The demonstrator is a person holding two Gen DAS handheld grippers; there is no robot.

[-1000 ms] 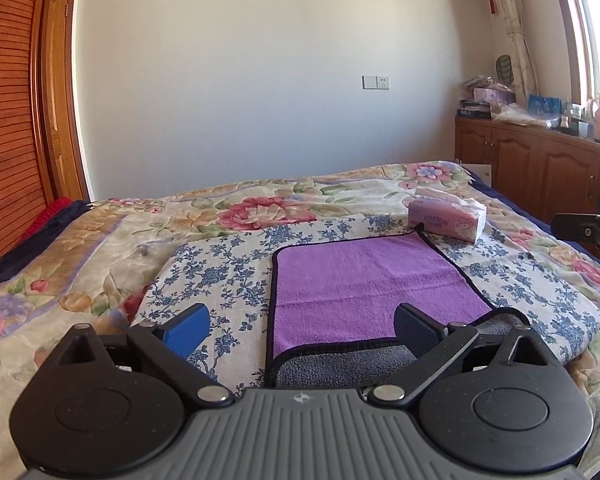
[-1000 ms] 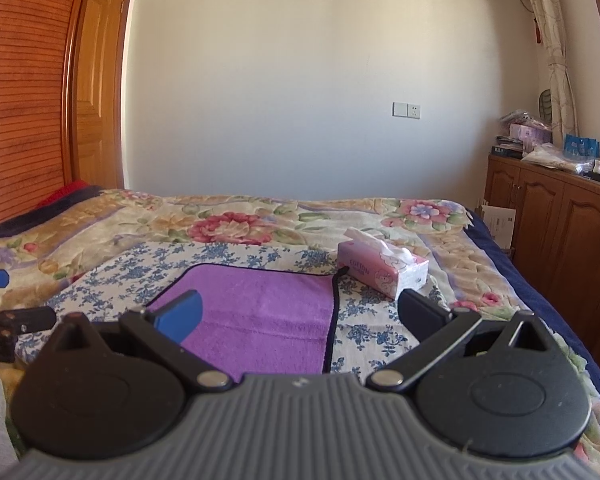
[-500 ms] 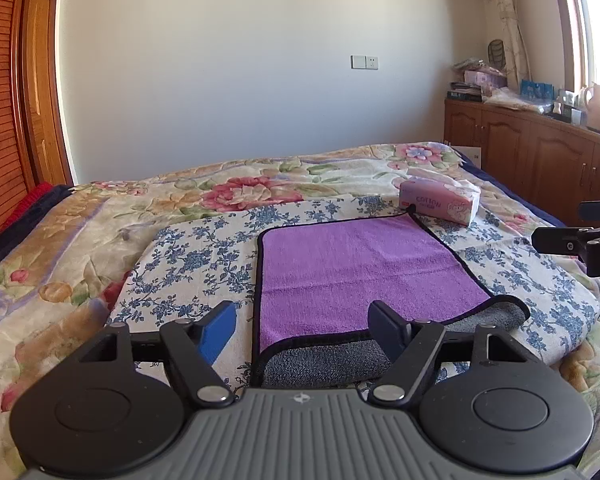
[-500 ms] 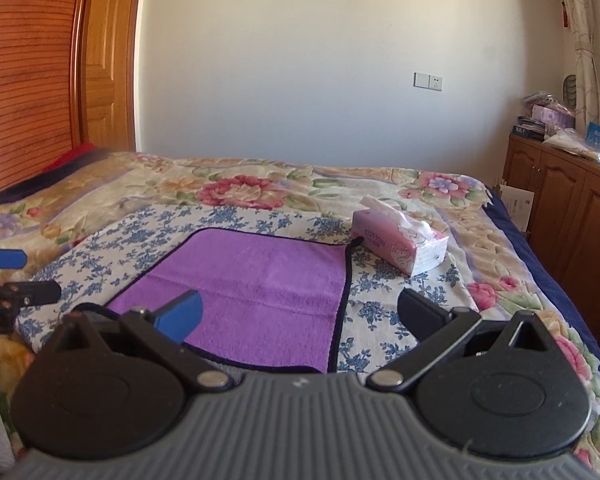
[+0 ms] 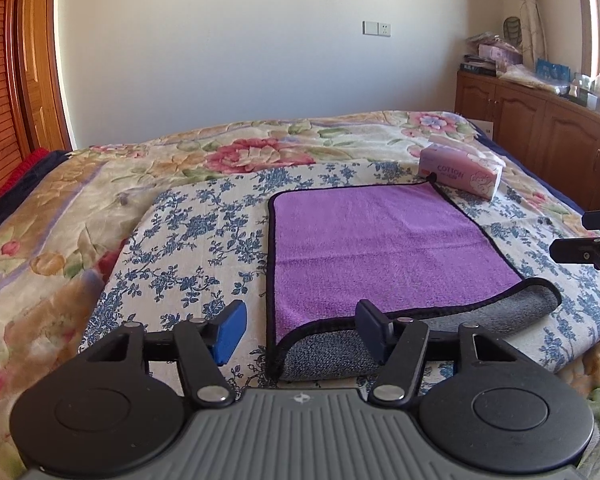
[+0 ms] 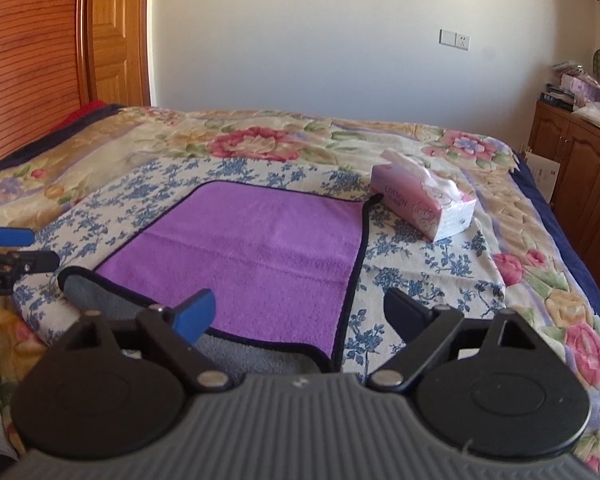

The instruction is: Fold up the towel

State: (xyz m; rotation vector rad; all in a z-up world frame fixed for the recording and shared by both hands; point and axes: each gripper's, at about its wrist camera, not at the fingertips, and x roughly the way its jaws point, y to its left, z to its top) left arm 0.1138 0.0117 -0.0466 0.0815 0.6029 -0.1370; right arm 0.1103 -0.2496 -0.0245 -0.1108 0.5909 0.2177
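Both grippers, left (image 5: 302, 330) and right (image 6: 298, 314), hover spread wide at the towel's (image 5: 380, 240) six-o'clock edge, grasping nothing

the left gripper (image 5: 302, 330) points forward and level, its jaws spread wide, the blue-padded finger on its left and the black finger on its right. the right gripper (image 6: 300, 314) is posed likewise, jaws parted wide with nothing between them, its tips reaching in beside the left one.
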